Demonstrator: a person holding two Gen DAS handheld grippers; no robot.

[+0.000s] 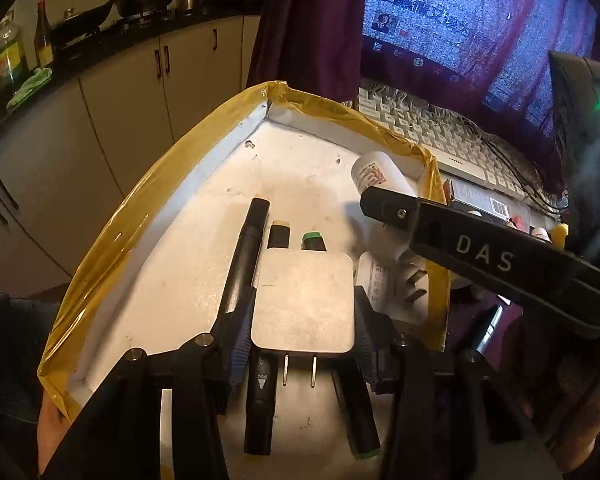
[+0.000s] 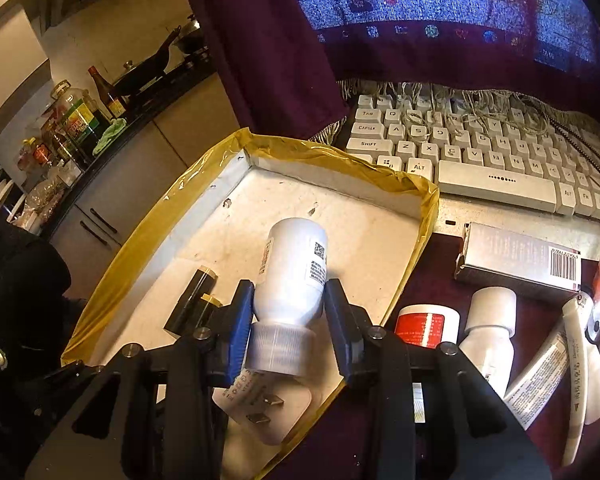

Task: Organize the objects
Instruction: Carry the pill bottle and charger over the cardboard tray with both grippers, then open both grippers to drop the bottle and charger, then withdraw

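**Both claws clamped over the taped tray**

At the far left a shallow white tray point(image 1: 172, 240), its rim wrapped in glossy yellow tape, holds the sorted things; its near edge is cut off by the gripper frames in both views. On its scuffed floor lie black cylindrical markers point(image 1: 247, 236), side by side; their lower ends are hidden under the left gripper's load, and the lettering on one barrel is too small to read.

The left gripper point(image 1: 303, 344) is clamped on a flat, square white charger point(image 1: 306, 300) with rounded corners. Its blue pads press the two sides, and its two metal prongs point back toward the camera. The charger hangs above the markers, inside the tray's outline.

Further right, a second white plug point(image 2: 260, 404) lies near the tray's right wall, partly covered by the bottle cap.

The right gripper point(image 2: 288, 320) grips a smooth white plastic bottle point(image 2: 294, 268) at the shoulder, just above its ribbed translucent cap. The bottle tilts away from the camera over the tray floor. Whether its base touches the floor cannot be told.

Outside the tray, on dark red cloth, are a red-labelled jar point(image 2: 426, 326), another white bottle point(image 2: 490, 328), a tube point(image 2: 540, 380) and a silvery carton point(image 2: 520, 258), with a white keyboard point(image 2: 480, 152) behind; items at the right edge are cut off.
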